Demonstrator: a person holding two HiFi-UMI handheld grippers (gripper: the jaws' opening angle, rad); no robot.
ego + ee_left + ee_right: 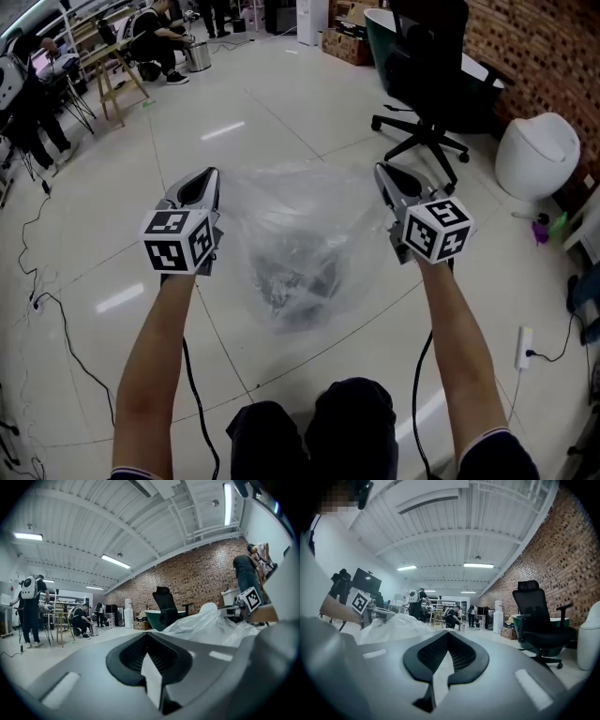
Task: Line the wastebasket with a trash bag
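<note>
Trash bag [298,220] pinched in both jaws, wastebasket [298,281] dim through it, office chair [427,70] beyond.

bright ceiling strip lights [478,565]; glare streaks on glossy floor [122,298]; gripper views fisheye, dark corners.

Blk office chair [427,80] on glossy wht floor [281,112]; brick wall [534,37] behind it, green tub [373,33] beside, strip lights [478,565] o/head.

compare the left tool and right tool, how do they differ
The left tool pinches the trash bag at its left edge; the right tool at its right edge. In the head view the left tool slants toward the right, the right tool toward the left. Both are shut on it.
</note>
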